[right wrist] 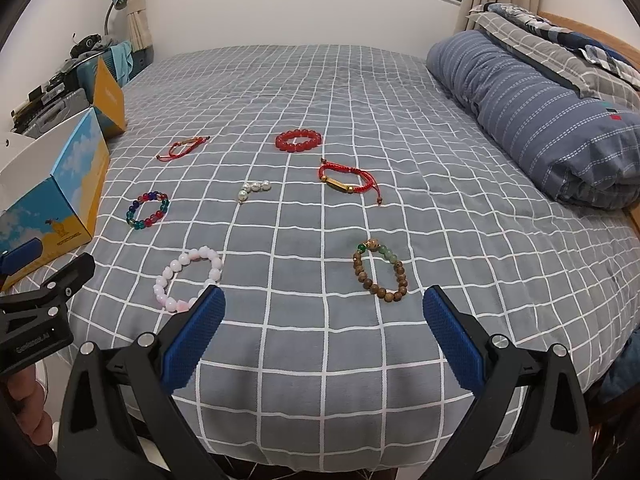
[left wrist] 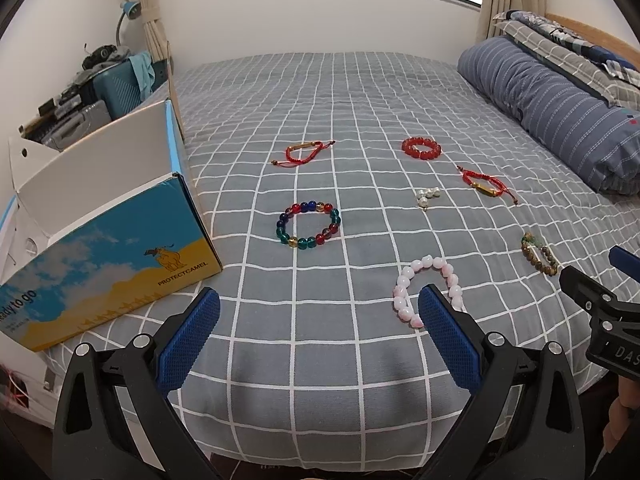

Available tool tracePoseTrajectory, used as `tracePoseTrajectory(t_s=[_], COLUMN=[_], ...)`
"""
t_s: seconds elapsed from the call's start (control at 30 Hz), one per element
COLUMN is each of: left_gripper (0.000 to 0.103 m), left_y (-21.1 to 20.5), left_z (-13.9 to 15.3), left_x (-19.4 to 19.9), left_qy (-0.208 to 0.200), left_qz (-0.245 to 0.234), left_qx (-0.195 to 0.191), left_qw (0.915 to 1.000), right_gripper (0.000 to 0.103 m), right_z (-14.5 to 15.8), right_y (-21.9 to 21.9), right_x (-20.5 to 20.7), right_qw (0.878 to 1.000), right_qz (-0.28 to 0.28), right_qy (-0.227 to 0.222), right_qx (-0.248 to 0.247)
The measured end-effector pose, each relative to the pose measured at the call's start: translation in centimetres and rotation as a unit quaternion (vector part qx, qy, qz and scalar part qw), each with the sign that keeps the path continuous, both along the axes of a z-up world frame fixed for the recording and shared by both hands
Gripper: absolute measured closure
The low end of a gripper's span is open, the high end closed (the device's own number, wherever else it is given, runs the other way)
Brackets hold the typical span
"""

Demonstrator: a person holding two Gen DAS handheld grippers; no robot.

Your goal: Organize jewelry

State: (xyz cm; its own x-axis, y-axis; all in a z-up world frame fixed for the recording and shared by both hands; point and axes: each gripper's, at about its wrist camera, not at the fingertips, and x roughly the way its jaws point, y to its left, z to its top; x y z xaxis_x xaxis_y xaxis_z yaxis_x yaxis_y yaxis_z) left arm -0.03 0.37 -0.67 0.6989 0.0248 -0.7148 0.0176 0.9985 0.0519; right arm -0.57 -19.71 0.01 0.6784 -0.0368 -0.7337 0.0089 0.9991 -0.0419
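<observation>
Several bracelets lie on a grey checked bed [left wrist: 320, 360]. A pink bead bracelet [left wrist: 428, 292] sits just beyond my open left gripper [left wrist: 320, 300], partly behind its right finger. A multicolour glass bracelet [left wrist: 308, 225], two red cord bracelets [left wrist: 304, 152] [left wrist: 482, 182], a red bead bracelet [left wrist: 421, 148], a pearl piece [left wrist: 426, 196] and a brown wooden bracelet [left wrist: 540, 254] lie farther out. My right gripper [right wrist: 324, 300] is open and empty, with the brown wooden bracelet [right wrist: 380, 270] just ahead and the pink bracelet [right wrist: 188, 280] at its left finger.
An open blue and yellow shoebox [left wrist: 108, 240] stands at the bed's left edge, its lid [right wrist: 108, 100] propped behind it. A rolled blue quilt [right wrist: 540, 120] and pillows lie along the right. Cluttered suitcases stand at the far left by the wall.
</observation>
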Motion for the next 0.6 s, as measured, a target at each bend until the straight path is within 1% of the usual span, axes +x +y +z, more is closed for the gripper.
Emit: tracePoseTrajectory(t_s=[0.6], left_gripper=[0.005], left_y=[-0.11], left_z=[0.03], left_x=[-0.19], left_qy=[0.006], left_qz=[-0.001], left_qx=[-0.002], left_qw=[1.0], right_gripper=[0.008], right_z=[-0.2], right_y=[-0.01], right_x=[-0.02], right_qw=[1.0], right_qz=[-0.001], right_qy=[0.007], right_qx=[0.003])
